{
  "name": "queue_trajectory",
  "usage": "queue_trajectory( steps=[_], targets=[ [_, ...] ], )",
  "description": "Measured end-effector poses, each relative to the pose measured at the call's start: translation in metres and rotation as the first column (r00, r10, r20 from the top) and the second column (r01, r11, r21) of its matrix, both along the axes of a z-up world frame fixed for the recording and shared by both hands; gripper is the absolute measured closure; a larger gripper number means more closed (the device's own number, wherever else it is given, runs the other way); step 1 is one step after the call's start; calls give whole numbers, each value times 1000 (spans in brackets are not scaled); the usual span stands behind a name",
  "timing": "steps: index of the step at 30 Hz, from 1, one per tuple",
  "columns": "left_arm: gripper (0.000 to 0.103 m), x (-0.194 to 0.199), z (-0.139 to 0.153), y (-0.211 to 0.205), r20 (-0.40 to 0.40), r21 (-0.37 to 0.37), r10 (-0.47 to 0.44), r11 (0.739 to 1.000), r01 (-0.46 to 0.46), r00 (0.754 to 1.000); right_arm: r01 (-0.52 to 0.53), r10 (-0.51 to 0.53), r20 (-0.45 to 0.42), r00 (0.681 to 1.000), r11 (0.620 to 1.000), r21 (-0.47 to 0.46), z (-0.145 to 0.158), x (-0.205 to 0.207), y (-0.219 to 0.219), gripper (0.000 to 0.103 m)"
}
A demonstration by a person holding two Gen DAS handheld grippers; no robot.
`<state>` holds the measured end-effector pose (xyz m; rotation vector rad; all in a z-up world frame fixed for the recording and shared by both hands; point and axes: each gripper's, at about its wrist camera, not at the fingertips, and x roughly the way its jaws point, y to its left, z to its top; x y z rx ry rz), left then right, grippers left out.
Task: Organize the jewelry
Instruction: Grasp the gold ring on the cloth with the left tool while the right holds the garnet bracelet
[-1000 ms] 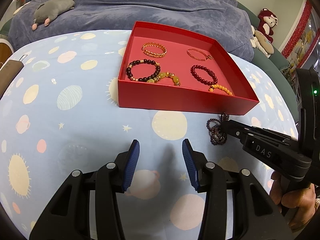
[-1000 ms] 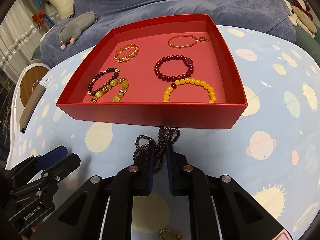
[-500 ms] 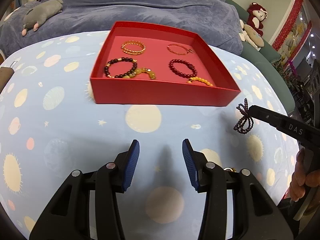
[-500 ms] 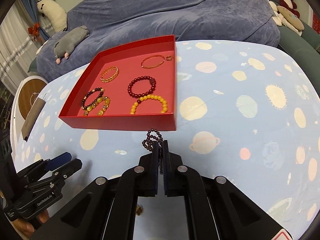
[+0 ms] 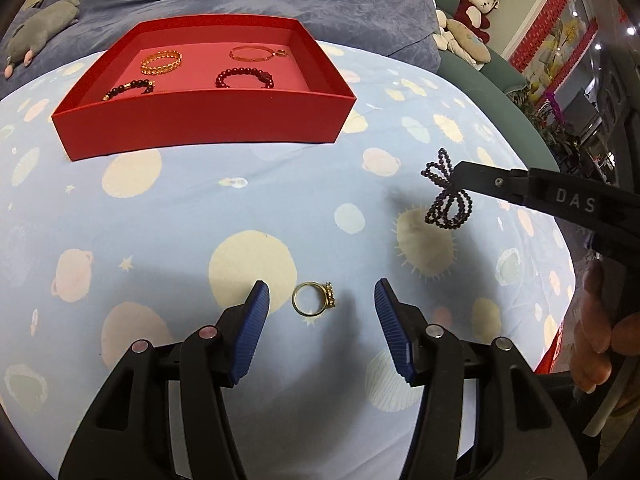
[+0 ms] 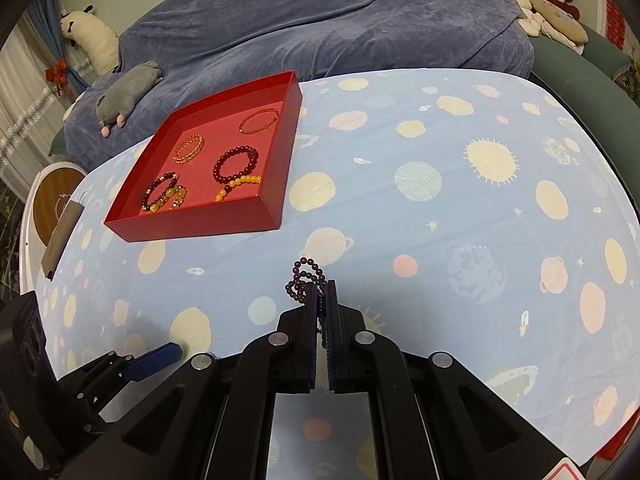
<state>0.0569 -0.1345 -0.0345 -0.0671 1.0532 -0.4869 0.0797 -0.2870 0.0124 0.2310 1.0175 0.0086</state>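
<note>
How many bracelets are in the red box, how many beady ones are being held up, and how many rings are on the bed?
Bracelets in the red box: 6
Dark beaded strand pinched in the right gripper: 1
Gold ring on the sheet between the opening left gripper fingers: 1
Total: 8

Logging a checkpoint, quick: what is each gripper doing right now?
Left gripper: jaws opening, nothing gripped; the gold ring lies on the cloth between them.
Right gripper: shut on the dark bead bracelet.
</note>
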Motion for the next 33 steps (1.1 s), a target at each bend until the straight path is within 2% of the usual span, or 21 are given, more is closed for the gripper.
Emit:
queue_trajectory(
  steps=[4, 11, 16, 17, 18, 33],
  targets=[
    [53, 0, -4, -7, 32, 20, 19, 1000, -20, 999, 6, -6, 2, 1000, 1000, 13, 0, -2, -6, 99],
    [82, -2, -6, -10, 61, 49, -11, 999, 8, 998, -12, 12, 2, 1000, 1000, 16, -3, 1, 0, 99],
    [82, -2, -7, -9, 69, 44, -20, 999, 17, 997, -30, 30, -2, 1000, 999, 21, -6, 4, 9, 99],
    [86, -2, -6, -9, 73, 42, -22, 999, 19, 997, -32, 32, -3, 999, 999, 24, -7, 4, 11, 99],
    [97, -2, -5, -8, 73, 34, -30, 999, 27, 997, -35, 35, -2, 999, 999, 28, -7, 5, 13, 99],
    [100, 14, 8, 30, 60, -24, 51, 998, -50, 997, -52, 51, 16, 999, 998, 42, -4, 15, 27, 99]
  ],
)
